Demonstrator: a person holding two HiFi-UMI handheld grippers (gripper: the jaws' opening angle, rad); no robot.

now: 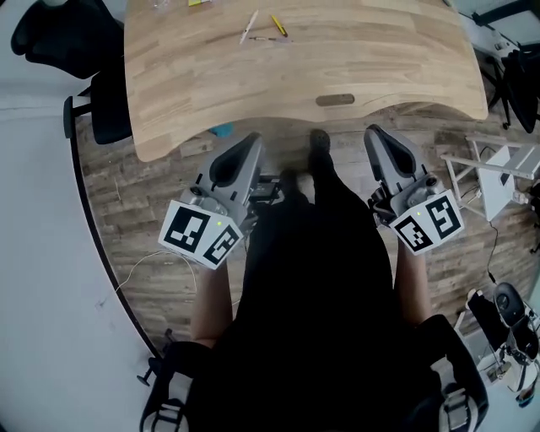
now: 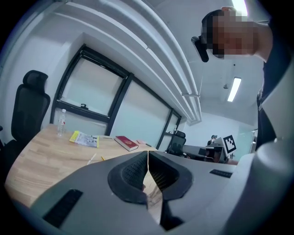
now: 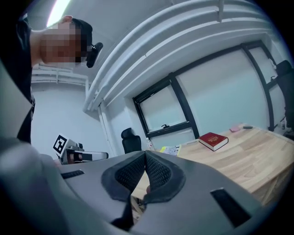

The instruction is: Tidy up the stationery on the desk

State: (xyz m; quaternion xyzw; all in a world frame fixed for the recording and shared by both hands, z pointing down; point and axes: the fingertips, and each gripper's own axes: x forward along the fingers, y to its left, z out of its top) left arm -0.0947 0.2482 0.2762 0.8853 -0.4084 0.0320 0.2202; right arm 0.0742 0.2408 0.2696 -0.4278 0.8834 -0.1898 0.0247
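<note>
- Two handheld grippers are level in front of the person, both short of the near edge of the light wooden desk (image 1: 363,59).
- Left gripper (image 1: 250,145): its own view shows the jaws pressed together at the tips, with nothing between them.
- Right gripper (image 1: 376,135): its jaws are also clenched tip to tip and carry nothing.
- Ahead of the left gripper, well beyond its tips on the desk top, a white pen (image 1: 250,26) and a yellow pencil (image 1: 278,25) lie just beside each other.
- Farther out beyond the left gripper's tips is a closed red hardback book (image 2: 126,143). Left of it is a yellow-covered booklet (image 2: 84,138), and farther left a clear plastic bottle (image 2: 61,123) stands upright.
- A black high-backed office chair (image 2: 28,110) stands at the desk's end, far to that gripper's left.
- From the right gripper, the red book sits ahead and to the right, well apart from its tips.
</note>
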